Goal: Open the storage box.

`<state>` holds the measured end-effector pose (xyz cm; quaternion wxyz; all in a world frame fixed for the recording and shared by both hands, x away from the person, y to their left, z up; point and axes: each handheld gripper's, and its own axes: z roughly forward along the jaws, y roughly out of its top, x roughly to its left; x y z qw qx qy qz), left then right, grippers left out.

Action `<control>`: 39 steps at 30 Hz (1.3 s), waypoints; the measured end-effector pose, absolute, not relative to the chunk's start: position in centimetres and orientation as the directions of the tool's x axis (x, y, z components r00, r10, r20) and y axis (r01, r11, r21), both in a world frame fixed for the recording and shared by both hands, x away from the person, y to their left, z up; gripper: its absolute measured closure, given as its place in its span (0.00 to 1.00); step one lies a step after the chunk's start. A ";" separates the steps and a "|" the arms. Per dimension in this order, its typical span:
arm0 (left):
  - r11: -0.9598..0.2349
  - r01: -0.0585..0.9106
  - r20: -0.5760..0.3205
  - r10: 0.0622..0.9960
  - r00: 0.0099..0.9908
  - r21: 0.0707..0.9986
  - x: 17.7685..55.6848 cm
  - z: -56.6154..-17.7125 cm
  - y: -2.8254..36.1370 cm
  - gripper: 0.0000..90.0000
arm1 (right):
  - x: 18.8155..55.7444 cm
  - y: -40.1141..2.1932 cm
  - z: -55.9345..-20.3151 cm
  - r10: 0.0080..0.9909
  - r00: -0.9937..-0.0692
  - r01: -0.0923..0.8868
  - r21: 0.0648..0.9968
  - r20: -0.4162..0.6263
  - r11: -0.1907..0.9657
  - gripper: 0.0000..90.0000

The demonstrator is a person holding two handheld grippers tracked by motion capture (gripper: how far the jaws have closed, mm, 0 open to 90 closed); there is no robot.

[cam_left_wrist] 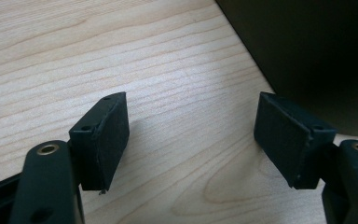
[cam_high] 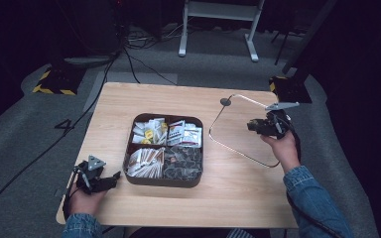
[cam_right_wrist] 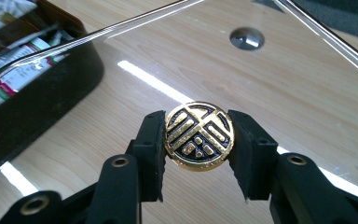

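Two tongs work at a wooden counter (cam_high: 238, 183). In the high view, a dark tray (cam_high: 164, 180) with four compartments sits in the middle, full of packets: white and yellow ones at the back left, white ones with red at the back right, pale sticks at the front left, dark packets at the front right. To the right of the tray lies a clear lid (cam_high: 243, 131) with a small grey knob (cam_high: 225, 101) near its far left corner. The right tongs (cam_high: 254, 126) hang over this lid, well apart from the tray. The left tongs (cam_high: 115, 177) rest low at the front left, just beside the tray.

In the left gripper view, the left tongs (cam_left_wrist: 191, 137) stand released, with bare wood between the pads and nothing held. The dark wall of the tray (cam_left_wrist: 317, 56) is near at the upper right.

In the right gripper view, the right tongs (cam_right_wrist: 199, 144) are clenched on a round gold and black medallion (cam_right_wrist: 199, 136), gripped at its two sides and held above the lid (cam_right_wrist: 121, 98). The knob (cam_right_wrist: 246, 38) shows farther off, and the tray (cam_right_wrist: 37, 84) is at the left.

I judge that the lid is already off and the medallion is already picked up. What is left is to bring it to its place; which place is meant I cannot tell.
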<state>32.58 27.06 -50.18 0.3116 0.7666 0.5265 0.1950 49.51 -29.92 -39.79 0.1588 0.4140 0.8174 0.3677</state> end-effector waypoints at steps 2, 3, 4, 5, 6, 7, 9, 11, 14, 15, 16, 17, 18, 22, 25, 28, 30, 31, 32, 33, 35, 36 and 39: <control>-0.248 0.686 -0.031 0.930 0.367 0.684 32.6 -50.2 27.0 0.30 | 49.8 -30.5 -40.7 0.804 -0.593 0.579 0.720 0.048 0.384 0.65; -0.246 0.687 -0.033 0.930 0.365 0.684 32.6 -50.2 27.0 0.30 | 49.8 -30.5 -40.7 0.804 -0.593 0.579 0.720 0.048 0.384 0.65; -0.242 0.687 -0.035 0.931 0.363 0.685 32.6 -50.2 27.1 0.30 | 49.9 -30.9 -41.5 0.809 -0.585 0.590 0.709 0.048 0.385 0.65; -0.242 0.687 -0.035 0.931 0.363 0.685 32.6 -50.2 27.1 0.31 | 49.9 -30.9 -41.5 0.809 -0.585 0.590 0.709 0.048 0.385 0.65; -0.243 0.687 -0.033 0.932 0.362 0.685 32.5 -50.2 27.1 0.31 | 50.0 -31.1 -41.9 0.811 -0.583 0.595 0.705 0.047 0.387 0.65; -0.246 0.685 -0.030 0.931 0.365 0.685 32.5 -50.2 27.1 0.31 | 50.0 -31.2 -42.2 0.813 -0.580 0.600 0.699 0.046 0.388 0.65; -0.247 0.687 -0.030 0.931 0.364 0.684 32.5 -50.2 27.1 0.32 | 50.0 -31.4 -42.9 0.816 -0.576 0.609 0.691 0.048 0.390 0.65; -0.241 0.689 -0.032 0.933 0.358 0.683 32.5 -50.1 27.1 0.33 | 50.1 -31.8 -43.8 0.821 -0.568 0.622 0.679 0.051 0.389 0.65; -0.237 0.688 -0.033 0.934 0.355 0.686 32.4 -50.2 27.1 0.34 | 50.1 -31.9 -44.2 0.827 -0.560 0.630 0.674 0.051 0.385 0.65; -0.238 0.688 -0.032 0.935 0.354 0.685 32.4 -50.2 27.1 0.34 | 50.2 -32.0 -44.5 0.826 -0.561 0.630 0.674 0.053 0.385 0.65; -0.238 0.688 -0.032 0.935 0.354 0.685 32.4 -50.2 27.1 0.34 | 50.2 -32.2 -44.9 0.830 -0.554 0.633 0.674 0.054 0.379 0.65; -0.238 0.688 -0.032 0.935 0.354 0.685 32.4 -50.2 27.1 0.34 | 50.2 -32.3 -45.0 0.833 -0.551 0.638 0.672 0.055 0.377 0.65; -0.237 0.688 -0.032 0.935 0.354 0.685 32.4 -50.2 27.1 0.34 | 50.3 -32.3 -45.3 0.835 -0.548 0.640 0.670 0.055 0.376 0.65; -0.240 0.685 -0.029 0.934 0.357 0.687 32.4 -50.2 27.2 0.34 | 50.3 -32.5 -45.9 0.842 -0.536 0.651 0.664 0.060 0.368 0.65; -0.241 0.683 -0.027 0.934 0.357 0.689 32.4 -50.2 27.2 0.35 | 50.4 -32.6 -46.4 0.843 -0.534 0.655 0.662 0.065 0.363 0.65; -0.241 0.682 -0.028 0.933 0.358 0.690 32.4 -50.2 27.2 0.34 | 50.4 -32.7 -46.9 0.846 -0.529 0.663 0.656 0.067 0.362 0.65; -0.242 0.684 -0.030 0.933 0.360 0.689 32.4 -50.2 27.2 0.35 | 50.4 -32.7 -47.2 0.849 -0.524 0.671 0.648 0.069 0.362 0.65; -0.241 0.684 -0.030 0.933 0.359 0.689 32.4 -50.2 27.2 0.34 | 50.4 -32.7 -47.3 0.850 -0.523 0.670 0.650 0.069 0.359 0.65; -0.241 0.684 -0.030 0.933 0.360 0.689 32.4 -50.2 27.2 0.34 | 50.4 -32.7 -47.5 0.851 -0.521 0.672 0.647 0.066 0.361 0.65; -0.241 0.684 -0.030 0.933 0.360 0.689 32.4 -50.2 27.2 0.34 | 50.4 -32.7 -47.5 0.851 -0.521 0.672 0.647 0.066 0.361 0.65; -0.242 0.683 -0.030 0.933 0.360 0.689 32.4 -50.2 27.2 0.34 | 50.5 -32.7 -47.7 0.853 -0.518 0.679 0.640 0.070 0.360 0.65; -0.240 0.681 -0.028 0.933 0.358 0.692 32.4 -50.2 27.2 0.34 | 50.4 -32.7 -47.7 0.852 -0.519 0.680 0.636 0.066 0.364 0.65; -0.240 0.682 -0.029 0.933 0.358 0.691 32.4 -50.2 27.2 0.34 | 50.4 -32.8 -47.9 0.851 -0.520 0.676 0.643 0.069 0.361 0.65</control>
